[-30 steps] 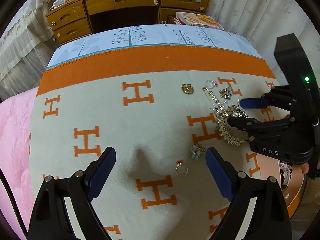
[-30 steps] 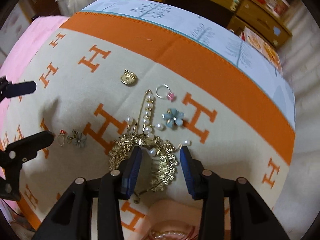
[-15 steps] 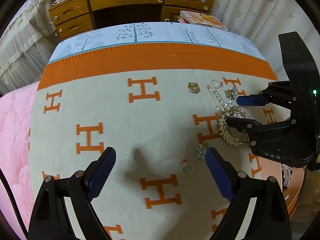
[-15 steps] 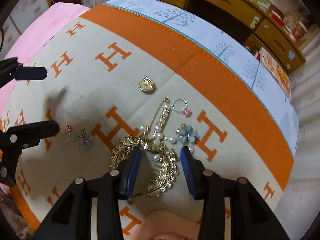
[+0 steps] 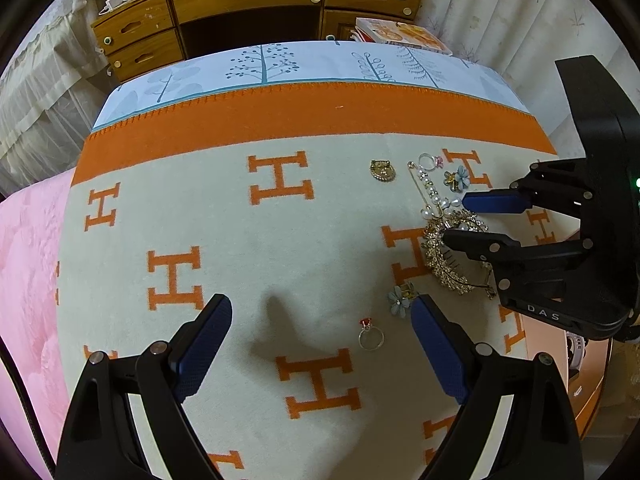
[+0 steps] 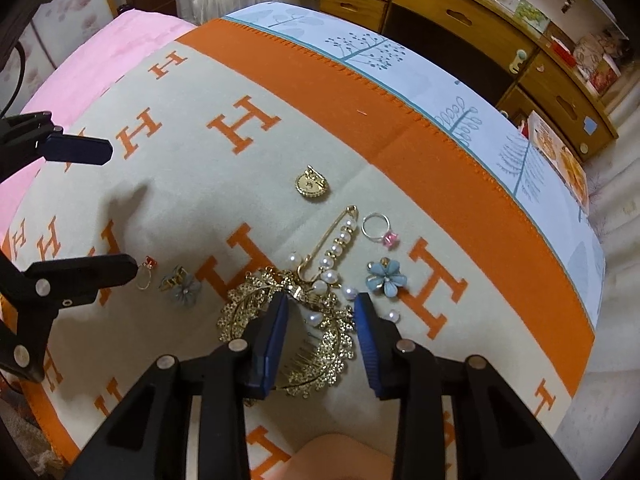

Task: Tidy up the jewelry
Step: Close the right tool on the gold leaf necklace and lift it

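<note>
Jewelry lies on a beige blanket with orange H marks. A gold rhinestone hair comb (image 6: pixel 320 340) (image 5: pixel 440 260) lies between the fingers of my right gripper (image 6: pixel 320 320), which is open around it, low over the blanket. Near it are a pearl safety pin (image 6: pixel 336 240), a pink-stone ring (image 6: pixel 378 230), a blue flower clip (image 6: pixel 386 278), a gold round brooch (image 6: pixel 312 188). A grey-blue flower clip (image 5: pixel 400 298) and a red-stone ring (image 5: pixel 370 334) lie by my open, empty left gripper (image 5: pixel 320 344).
A peach-coloured jewelry tray (image 5: pixel 560 344) sits at the blanket's right edge, under the right gripper (image 5: pixel 456 220). A wooden desk with drawers (image 5: pixel 256 4) stands beyond the bed. A pink cover (image 5: pixel 28 264) lies to the left. A book (image 5: pixel 400 36) rests at the far right.
Both grippers have drawn back and up a little, so the jewelry looks slightly farther away. The right gripper still straddles the gold comb. No piece has moved.
</note>
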`<state>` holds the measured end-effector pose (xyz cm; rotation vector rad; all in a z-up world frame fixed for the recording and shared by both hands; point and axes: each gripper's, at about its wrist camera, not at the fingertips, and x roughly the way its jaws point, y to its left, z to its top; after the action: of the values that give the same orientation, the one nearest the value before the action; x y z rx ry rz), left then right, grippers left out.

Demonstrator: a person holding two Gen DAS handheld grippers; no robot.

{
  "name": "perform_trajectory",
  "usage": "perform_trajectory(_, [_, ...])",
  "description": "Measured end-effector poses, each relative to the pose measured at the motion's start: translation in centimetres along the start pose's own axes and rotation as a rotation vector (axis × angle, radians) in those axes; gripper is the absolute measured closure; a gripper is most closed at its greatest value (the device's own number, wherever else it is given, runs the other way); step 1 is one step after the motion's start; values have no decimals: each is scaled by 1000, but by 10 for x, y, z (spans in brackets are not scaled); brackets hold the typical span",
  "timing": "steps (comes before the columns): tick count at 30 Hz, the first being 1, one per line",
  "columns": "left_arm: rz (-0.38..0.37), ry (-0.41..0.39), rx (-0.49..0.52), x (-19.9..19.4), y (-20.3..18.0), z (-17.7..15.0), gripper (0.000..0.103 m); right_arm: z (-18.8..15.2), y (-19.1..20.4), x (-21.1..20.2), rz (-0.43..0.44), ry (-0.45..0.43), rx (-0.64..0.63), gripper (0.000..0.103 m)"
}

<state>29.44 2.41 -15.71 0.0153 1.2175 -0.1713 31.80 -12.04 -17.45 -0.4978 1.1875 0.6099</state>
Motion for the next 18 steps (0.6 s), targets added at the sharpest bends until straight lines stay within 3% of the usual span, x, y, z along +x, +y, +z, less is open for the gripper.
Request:
perform_trajectory(8, [6, 7, 3, 2, -1, 1, 13, -9, -3, -1, 56, 116, 67, 68])
perform_trajectory(18, [10, 2, 20, 2, -9, 1, 13, -8, 9, -3, 32, 74, 56, 69])
